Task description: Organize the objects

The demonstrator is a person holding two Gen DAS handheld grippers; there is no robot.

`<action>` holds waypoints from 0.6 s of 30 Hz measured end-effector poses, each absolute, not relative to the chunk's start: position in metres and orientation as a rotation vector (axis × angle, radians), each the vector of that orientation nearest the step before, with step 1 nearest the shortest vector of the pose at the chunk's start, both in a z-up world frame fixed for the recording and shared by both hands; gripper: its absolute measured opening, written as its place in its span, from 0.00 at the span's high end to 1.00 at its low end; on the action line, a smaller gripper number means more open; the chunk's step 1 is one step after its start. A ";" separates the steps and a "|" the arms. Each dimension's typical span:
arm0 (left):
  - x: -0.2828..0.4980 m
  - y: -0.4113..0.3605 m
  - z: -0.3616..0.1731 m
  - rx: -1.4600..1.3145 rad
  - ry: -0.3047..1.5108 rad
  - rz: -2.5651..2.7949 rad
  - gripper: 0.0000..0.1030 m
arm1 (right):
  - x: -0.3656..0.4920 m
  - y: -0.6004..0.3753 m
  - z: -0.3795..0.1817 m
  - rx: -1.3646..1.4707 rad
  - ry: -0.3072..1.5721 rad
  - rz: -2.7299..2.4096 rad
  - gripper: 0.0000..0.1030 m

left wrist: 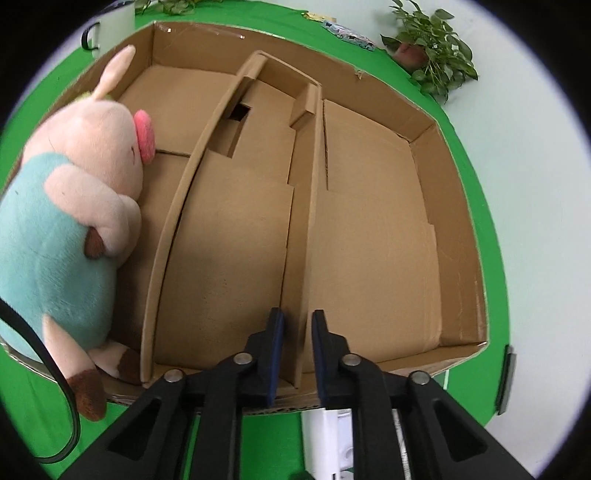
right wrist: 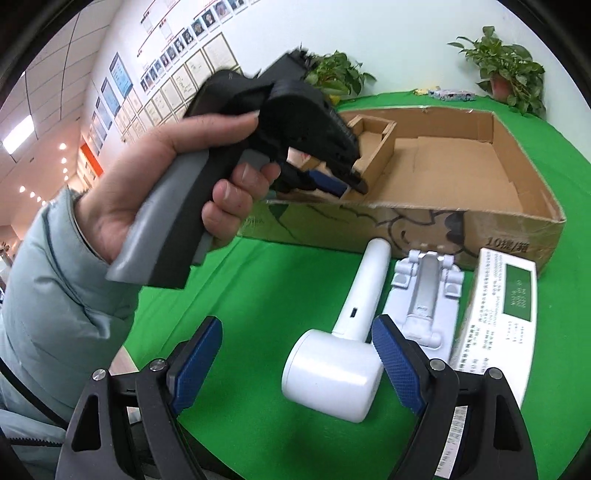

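Note:
A cardboard box point(left wrist: 460, 229) with upright dividers stands on the green cloth. A plush pig point(left wrist: 70, 221) in a teal shirt leans in its left compartment. My left gripper point(left wrist: 298, 325) is at the box's near edge, its blue pads pinched on the cardboard divider point(left wrist: 314, 206) between the middle and right compartments. In the right wrist view a hand holds that left gripper point(right wrist: 347, 184) over the box's point(right wrist: 480, 229) front wall. My right gripper point(right wrist: 295, 321) stands open just above a white handheld device point(right wrist: 332, 369) lying on the cloth, touching nothing.
Beside the device lie a white plastic bracket point(right wrist: 424, 295) and a white carton with a green label point(right wrist: 506, 306). Potted plants point(right wrist: 506, 74) and a small packet point(right wrist: 450, 94) sit behind the box. A white mug point(left wrist: 114, 26) stands at the far left.

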State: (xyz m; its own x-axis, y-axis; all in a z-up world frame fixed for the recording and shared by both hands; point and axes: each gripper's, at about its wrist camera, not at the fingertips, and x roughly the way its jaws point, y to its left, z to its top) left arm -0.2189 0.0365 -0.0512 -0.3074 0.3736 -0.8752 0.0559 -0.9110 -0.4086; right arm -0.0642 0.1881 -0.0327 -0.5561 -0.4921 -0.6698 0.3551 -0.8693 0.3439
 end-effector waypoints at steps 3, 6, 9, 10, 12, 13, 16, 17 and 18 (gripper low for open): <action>-0.218 0.036 -0.048 -1.691 -0.572 2.313 0.90 | -0.066 0.202 -0.023 1.090 -0.250 -2.422 0.19; -0.211 0.033 -0.034 -1.635 -0.476 2.377 0.86 | -0.077 0.211 -0.008 1.061 -0.260 -2.471 0.19; -0.204 0.022 -0.021 -1.581 -0.346 2.472 0.74 | -0.093 0.221 0.008 1.038 -0.308 -2.488 0.19; -0.204 0.017 -0.019 -1.566 -0.317 2.494 0.71 | -0.102 0.224 0.012 1.040 -0.322 -2.494 0.19; -0.205 0.006 -0.018 -1.560 -0.254 2.538 0.71 | -0.132 0.226 0.016 1.086 -0.363 -2.499 0.19; -0.209 0.003 -0.020 -1.571 -0.225 2.549 0.71 | -0.153 0.226 0.011 1.137 -0.391 -2.484 0.21; -0.220 -0.002 -0.036 -1.646 -0.122 2.521 0.71 | -0.218 0.221 -0.010 1.321 -0.500 -2.435 0.33; -0.225 0.002 -0.039 -1.646 -0.089 2.510 0.71 | -0.231 0.216 -0.016 1.343 -0.524 -2.419 0.35; -0.226 0.005 -0.039 -1.642 -0.056 2.509 0.71 | -0.248 0.212 -0.024 1.380 -0.537 -2.403 0.37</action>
State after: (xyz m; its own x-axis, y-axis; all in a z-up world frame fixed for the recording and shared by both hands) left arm -0.2259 0.0047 -0.0394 -0.3930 0.1393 -0.9089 -0.0984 -0.9892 -0.1091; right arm -0.2482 0.2117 -0.0237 -0.4834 -0.4481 -0.7520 0.0856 -0.8791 0.4689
